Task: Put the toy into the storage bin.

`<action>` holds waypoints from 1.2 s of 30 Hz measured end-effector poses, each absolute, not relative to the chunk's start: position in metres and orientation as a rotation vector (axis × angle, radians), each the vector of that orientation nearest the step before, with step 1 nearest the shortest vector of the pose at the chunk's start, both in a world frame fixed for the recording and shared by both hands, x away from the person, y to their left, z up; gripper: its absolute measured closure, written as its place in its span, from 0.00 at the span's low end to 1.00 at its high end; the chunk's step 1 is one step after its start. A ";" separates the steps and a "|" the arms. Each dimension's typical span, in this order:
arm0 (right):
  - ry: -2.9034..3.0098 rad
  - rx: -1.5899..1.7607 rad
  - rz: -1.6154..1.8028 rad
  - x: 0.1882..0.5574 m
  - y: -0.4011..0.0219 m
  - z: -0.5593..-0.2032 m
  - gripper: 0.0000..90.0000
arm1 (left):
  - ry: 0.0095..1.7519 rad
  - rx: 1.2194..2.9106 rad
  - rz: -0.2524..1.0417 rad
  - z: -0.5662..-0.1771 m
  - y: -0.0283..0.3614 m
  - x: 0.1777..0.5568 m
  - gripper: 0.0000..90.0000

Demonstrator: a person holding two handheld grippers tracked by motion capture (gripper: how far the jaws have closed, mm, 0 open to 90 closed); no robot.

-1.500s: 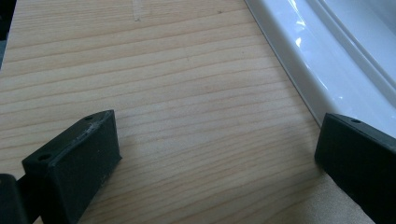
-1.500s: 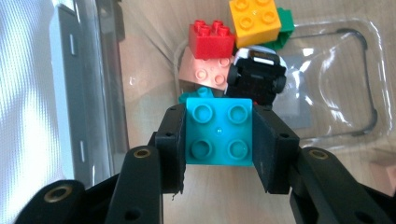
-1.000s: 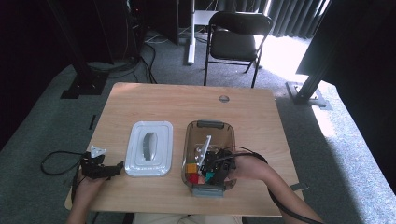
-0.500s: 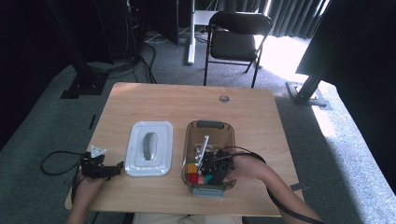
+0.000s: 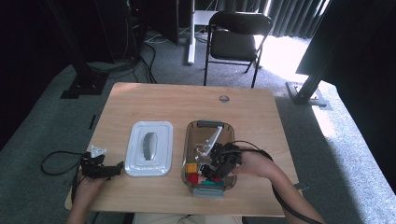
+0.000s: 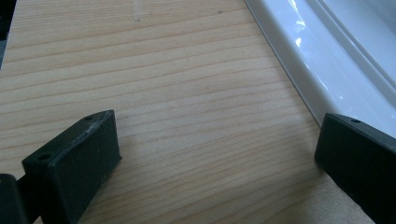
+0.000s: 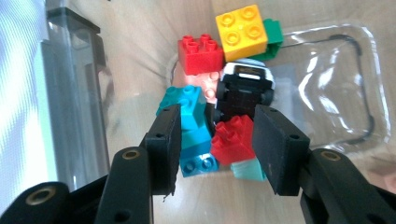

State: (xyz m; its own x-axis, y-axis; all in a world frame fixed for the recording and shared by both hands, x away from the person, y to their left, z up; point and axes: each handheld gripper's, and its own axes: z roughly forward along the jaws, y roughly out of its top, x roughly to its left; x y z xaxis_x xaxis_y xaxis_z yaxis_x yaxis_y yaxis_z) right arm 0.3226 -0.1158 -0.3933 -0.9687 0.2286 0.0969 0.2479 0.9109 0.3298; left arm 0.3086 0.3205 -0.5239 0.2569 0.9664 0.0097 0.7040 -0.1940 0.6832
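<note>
At the left of the worktop [image 5: 261, 109], the left claw [image 5: 119, 167] is rested on the wood with its jaws spread wide and nothing between them, just beside the white lid [image 5: 149, 148], which lies flat and apart from its box.

Further right, a clear plastic bin [image 5: 208, 126] is seen with toy bricks heaped at its near end: a yellow brick [image 7: 241, 25], a red brick [image 7: 200, 53], a teal brick [image 7: 187, 116], a small toy car [image 7: 245, 88] and another red piece [image 7: 232, 137].

The right claw [image 7: 215, 140] is held inside the bin; its jaws have just been opening, and the red piece is left between the pads without being pressed.

The bricks are judged light, rigid and smooth-sided; a hold across two flat opposite faces would likely be surest, since studs and corners could let a piece twist free.
</note>
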 end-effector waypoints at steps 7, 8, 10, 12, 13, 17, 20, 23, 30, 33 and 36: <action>-3.002 -0.492 -0.646 0.327 -0.139 -0.381 0.56 | 1.510 1.971 0.607 -0.524 0.321 0.309 0.01; -3.002 -0.510 -0.667 0.328 -0.142 -0.380 0.56 | 1.510 1.972 0.607 -0.524 0.321 0.309 0.01; -2.994 -0.571 -0.727 0.330 -0.153 -0.374 0.55 | 1.510 1.971 0.607 -0.524 0.320 0.309 0.01; -2.991 -0.585 -0.748 0.331 -0.157 -0.372 0.55 | 1.510 1.972 0.607 -0.524 0.321 0.309 0.01; -2.990 -0.603 -0.768 0.332 -0.161 -0.370 0.55 | 1.510 1.972 0.607 -0.524 0.321 0.309 0.01; -2.980 -0.697 -0.834 0.335 -0.178 -0.363 0.54 | 1.510 1.971 0.608 -0.524 0.320 0.309 0.01; -2.973 -0.757 -0.882 0.339 -0.192 -0.360 0.54 | 1.510 1.970 0.608 -0.524 0.320 0.309 0.01; -2.973 -0.829 -0.901 0.345 -0.208 -0.363 0.54 | 1.511 1.968 0.608 -0.524 0.320 0.309 0.01; -2.943 -0.946 -0.923 0.356 -0.227 -0.373 0.54 | 1.509 1.969 0.610 -0.524 0.320 0.309 0.01; -2.929 -1.010 -0.931 0.364 -0.235 -0.382 0.54 | 1.510 1.969 0.610 -0.524 0.320 0.309 0.01; -2.875 -1.067 -0.955 0.373 -0.244 -0.393 0.53 | 1.510 1.970 0.609 -0.524 0.320 0.309 0.01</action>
